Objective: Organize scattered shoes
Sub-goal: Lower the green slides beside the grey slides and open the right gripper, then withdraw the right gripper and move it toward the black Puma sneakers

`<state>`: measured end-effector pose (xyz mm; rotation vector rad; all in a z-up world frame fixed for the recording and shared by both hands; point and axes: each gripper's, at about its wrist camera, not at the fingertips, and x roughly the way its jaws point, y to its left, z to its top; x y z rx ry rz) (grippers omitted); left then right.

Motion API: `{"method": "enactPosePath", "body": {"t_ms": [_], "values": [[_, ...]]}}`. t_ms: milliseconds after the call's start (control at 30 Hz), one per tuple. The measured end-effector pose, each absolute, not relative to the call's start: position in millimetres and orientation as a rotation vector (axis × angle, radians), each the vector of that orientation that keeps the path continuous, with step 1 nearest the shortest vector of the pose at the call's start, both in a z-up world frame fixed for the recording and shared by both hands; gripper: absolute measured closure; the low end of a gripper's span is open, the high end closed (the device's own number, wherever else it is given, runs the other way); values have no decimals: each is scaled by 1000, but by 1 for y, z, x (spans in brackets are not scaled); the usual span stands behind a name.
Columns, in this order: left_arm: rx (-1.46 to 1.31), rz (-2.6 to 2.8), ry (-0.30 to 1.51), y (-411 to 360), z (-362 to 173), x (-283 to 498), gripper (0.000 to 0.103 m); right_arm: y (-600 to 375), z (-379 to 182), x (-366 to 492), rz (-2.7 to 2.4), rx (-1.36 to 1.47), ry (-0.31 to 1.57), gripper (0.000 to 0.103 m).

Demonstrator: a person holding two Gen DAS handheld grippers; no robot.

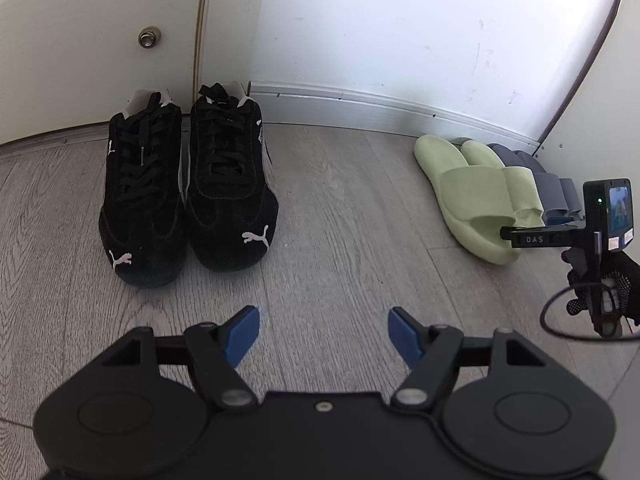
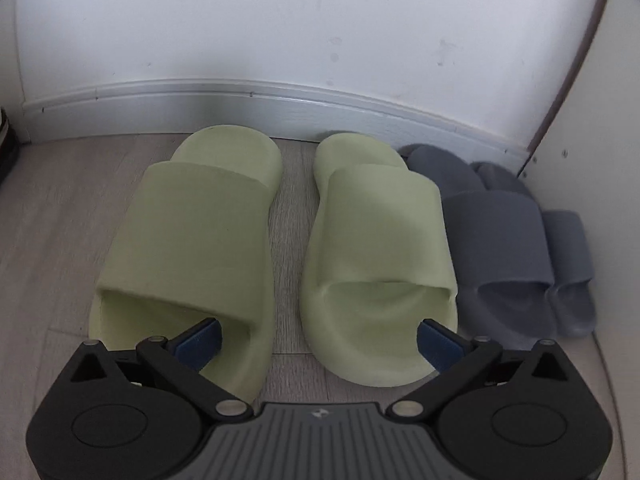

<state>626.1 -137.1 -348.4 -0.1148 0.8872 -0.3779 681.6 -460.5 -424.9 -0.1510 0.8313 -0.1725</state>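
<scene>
Left gripper (image 1: 323,334): jaws wide, empty, above floor (image 1: 344,208). Black sneakers (image 1: 188,196) ahead-left, paired, heels at door (image 1: 100,40). Right gripper (image 2: 318,340): jaws wide, gripping nothing, at toe ends of green slides (image 2: 280,248), spanning the gap between them. Grey slides (image 2: 520,248) just right, by wall.

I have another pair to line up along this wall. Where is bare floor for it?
Free: the floor between the black Puma sneakers and the green slides, along the baseboard. Crowded: the right corner, green slides tight against grey slides, right gripper open before them.
</scene>
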Motion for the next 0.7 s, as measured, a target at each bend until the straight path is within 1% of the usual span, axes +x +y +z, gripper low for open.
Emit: {"method": "enactPosePath", "body": {"t_ms": [267,400,700], "values": [[-129,-375,884,-133,-347,624,31,-459,-402,665,-156,-13,797,0],[-139,-381,890,-134,-349,624,31,-456,-396,650,-8,282,733,1],[-140,-368,883,-118,-348,615,31,-434,-413,680,-58,388,661,0]]}}
